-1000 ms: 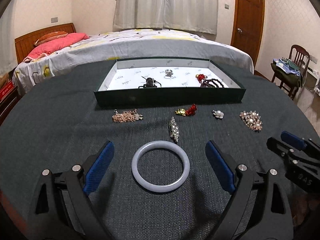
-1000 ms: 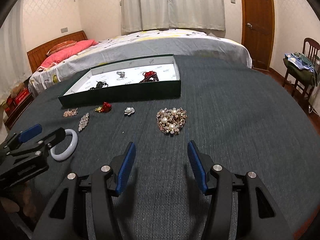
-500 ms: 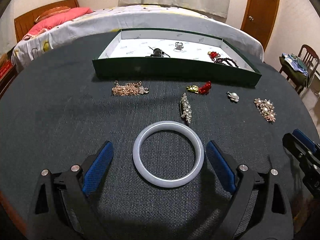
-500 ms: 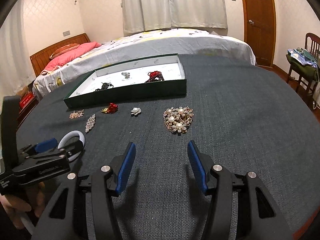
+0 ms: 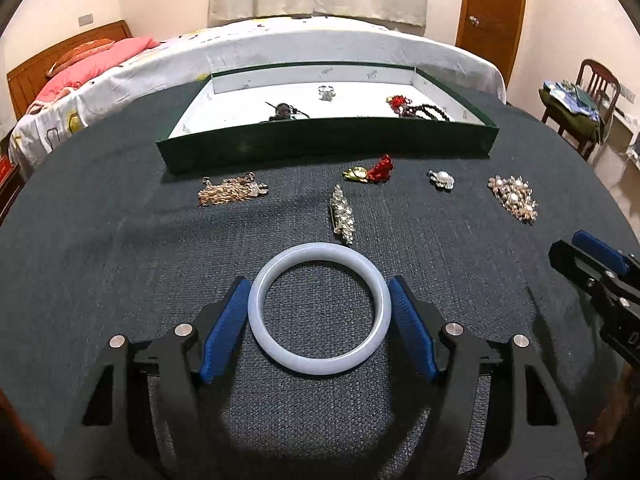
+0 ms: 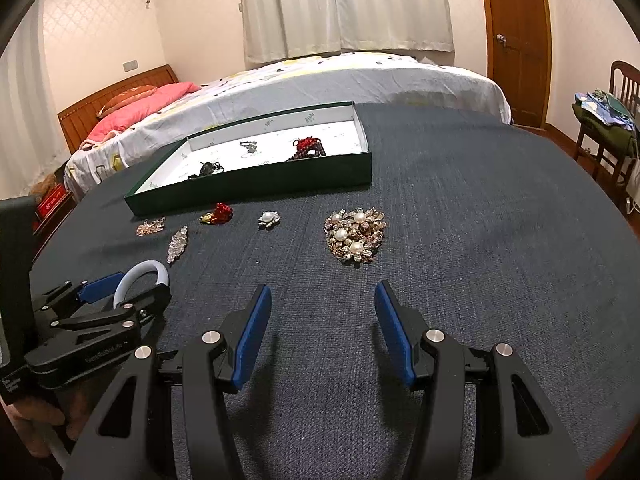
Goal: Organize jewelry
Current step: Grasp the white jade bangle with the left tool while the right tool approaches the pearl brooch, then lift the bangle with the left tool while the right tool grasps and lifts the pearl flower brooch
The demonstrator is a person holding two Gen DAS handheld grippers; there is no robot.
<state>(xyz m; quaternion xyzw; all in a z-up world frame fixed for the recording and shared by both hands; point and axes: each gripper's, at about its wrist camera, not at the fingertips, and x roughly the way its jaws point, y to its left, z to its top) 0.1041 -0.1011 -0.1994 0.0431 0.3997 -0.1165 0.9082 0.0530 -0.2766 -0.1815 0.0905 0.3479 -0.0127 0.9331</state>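
So the left gripper (image 5: 319, 322) has just been closed in around the pale bangle (image 5: 319, 308): its jaws were spread well clear of the ring a second ago, and now the blue pads (image 5: 224, 332) are seen touching its outer edge at 9 and 3 o'clock. The bangle is clamped but not lifted yet; it lies flat on the dark tablecloth (image 5: 100, 240), near the bottom middle of the left wrist view.

The green tray (image 5: 328, 140) is found at 12 o'clock from the bangle, with a few pieces already laid inside. Between them, at about 12, a crystal brooch (image 5: 342, 214) is lying just past the ring, so it could get dragged if the lift is kept low.

The right gripper (image 6: 322, 332) is held half open with nothing between its pads, and a pearl cluster brooch (image 6: 355, 236) sits at its 12 o'clock. It hasn't been moved at all.

Judging by this, the bangle is next to be carried into the tray.
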